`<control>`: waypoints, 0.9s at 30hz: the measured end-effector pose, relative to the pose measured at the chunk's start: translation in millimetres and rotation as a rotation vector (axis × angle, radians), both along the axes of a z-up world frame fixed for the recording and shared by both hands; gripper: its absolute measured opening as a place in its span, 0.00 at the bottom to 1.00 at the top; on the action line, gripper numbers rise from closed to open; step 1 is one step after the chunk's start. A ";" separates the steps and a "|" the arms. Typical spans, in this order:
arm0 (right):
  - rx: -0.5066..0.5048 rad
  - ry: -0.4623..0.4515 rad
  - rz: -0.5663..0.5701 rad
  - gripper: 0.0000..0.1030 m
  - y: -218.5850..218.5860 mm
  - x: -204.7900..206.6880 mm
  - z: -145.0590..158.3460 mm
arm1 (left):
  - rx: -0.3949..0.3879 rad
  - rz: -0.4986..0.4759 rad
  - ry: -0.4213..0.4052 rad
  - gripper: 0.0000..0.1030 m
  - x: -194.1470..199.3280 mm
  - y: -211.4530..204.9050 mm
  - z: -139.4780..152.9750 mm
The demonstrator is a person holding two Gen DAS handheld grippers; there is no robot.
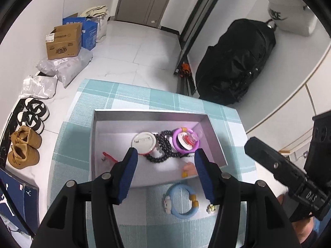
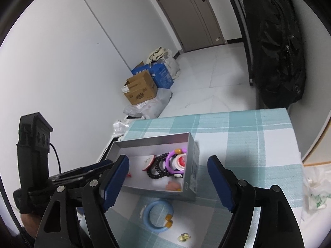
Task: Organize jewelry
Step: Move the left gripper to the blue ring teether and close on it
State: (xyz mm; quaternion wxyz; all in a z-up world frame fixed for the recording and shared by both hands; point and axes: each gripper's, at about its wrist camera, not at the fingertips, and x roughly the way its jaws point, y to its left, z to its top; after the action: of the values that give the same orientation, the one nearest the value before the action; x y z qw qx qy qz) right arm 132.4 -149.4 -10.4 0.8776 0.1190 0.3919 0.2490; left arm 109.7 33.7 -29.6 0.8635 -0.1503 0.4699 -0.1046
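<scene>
An open silver box stands on the teal checked cloth. It holds a round badge, a black bead bracelet, a purple bracelet, a red clip and a pink piece. In front of the box lie a blue bracelet and a small yellow charm. My left gripper hovers open over the box's near wall, holding nothing. My right gripper is open wide above the box, the blue bracelet and the charm, also holding nothing.
The table ends just behind the box. A black backpack leans beyond its far right corner. Cardboard boxes, plastic bags and shoes line the floor on the left. A crumpled plastic bag lies at the table's right edge.
</scene>
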 end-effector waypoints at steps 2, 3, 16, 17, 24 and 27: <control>-0.010 -0.005 0.000 0.77 -0.7 -2.0 0.6 | -0.006 -0.039 0.012 0.50 -1.3 -4.5 -1.0; -0.016 -0.008 0.000 0.78 0.3 -2.7 0.9 | -0.008 -0.053 0.013 0.50 -3.6 -6.6 -0.6; -0.067 -0.034 0.010 0.82 -5.0 -24.2 2.6 | 0.036 -0.174 0.007 0.50 -31.6 -37.1 -1.1; -0.076 -0.031 0.005 0.82 -6.7 -25.3 1.0 | 0.040 -0.182 0.013 0.50 -33.7 -39.4 -3.0; -0.113 -0.006 -0.006 0.83 -16.1 -30.4 -6.0 | 0.095 -0.199 0.071 0.58 -41.7 -54.0 -22.8; -0.127 0.013 -0.012 0.83 -20.1 -32.2 -10.7 | 0.124 -0.205 0.087 0.59 -43.6 -58.4 -29.5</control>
State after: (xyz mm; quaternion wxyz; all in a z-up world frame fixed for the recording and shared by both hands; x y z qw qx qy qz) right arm 100.2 -169.6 -21.1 0.8824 0.0671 0.4117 0.2176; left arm 66.1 -24.7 -59.1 0.8347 -0.0521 0.5253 -0.1566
